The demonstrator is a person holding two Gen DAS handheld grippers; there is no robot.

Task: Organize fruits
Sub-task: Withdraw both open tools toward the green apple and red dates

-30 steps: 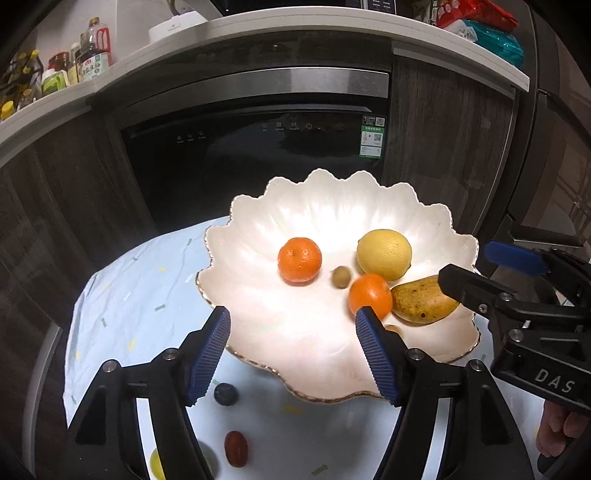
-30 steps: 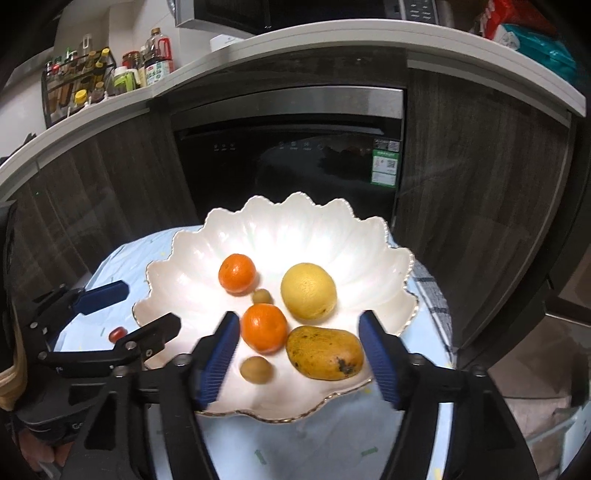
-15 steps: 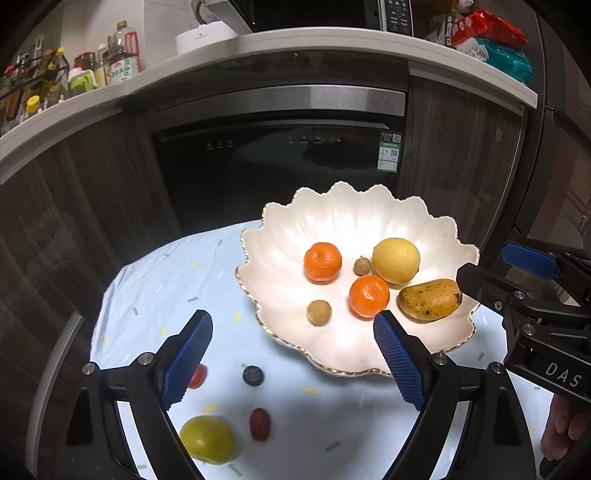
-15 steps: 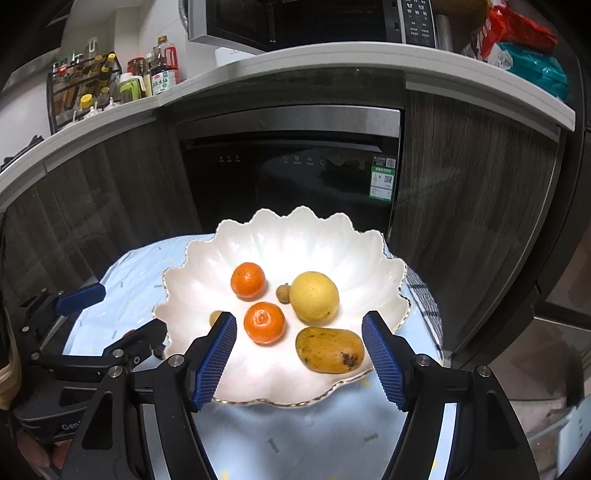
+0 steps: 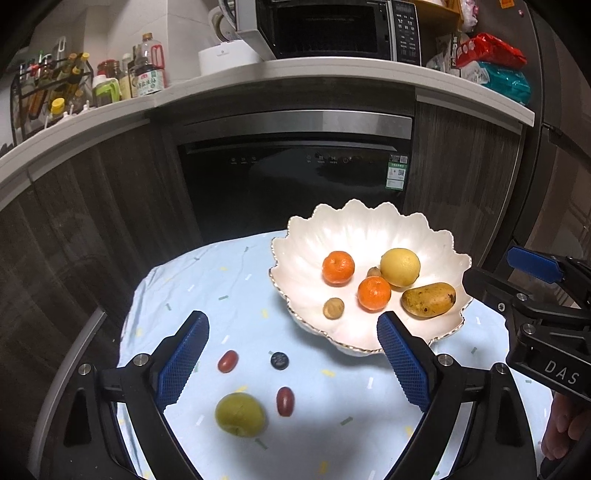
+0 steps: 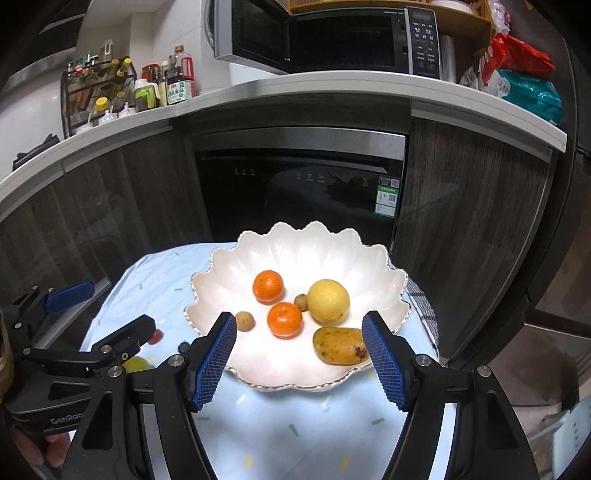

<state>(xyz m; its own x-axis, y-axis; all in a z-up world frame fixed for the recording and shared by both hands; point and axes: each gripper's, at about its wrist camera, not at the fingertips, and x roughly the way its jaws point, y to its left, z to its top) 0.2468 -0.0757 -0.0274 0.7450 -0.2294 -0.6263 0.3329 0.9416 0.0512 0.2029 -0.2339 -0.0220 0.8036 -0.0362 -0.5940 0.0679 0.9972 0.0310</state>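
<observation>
1. Fruits in the scalloped white bowl: two tangerines and, a lemon, a mango at the near right rim, two small brown fruits and.
2. Loose on the worktop, left of and nearer than the bowl: green round fruit, two small red fruits and, one dark blue fruit.
3. Left gripper: jaws opening, nothing gripped; the loose fruits lie on the cloth between its pads in view.
4. Right gripper: jaws apart, holding nothing, hovering at the bowl's near rim.
5. Behind: dark oven, microwave on the shelf above.
</observation>
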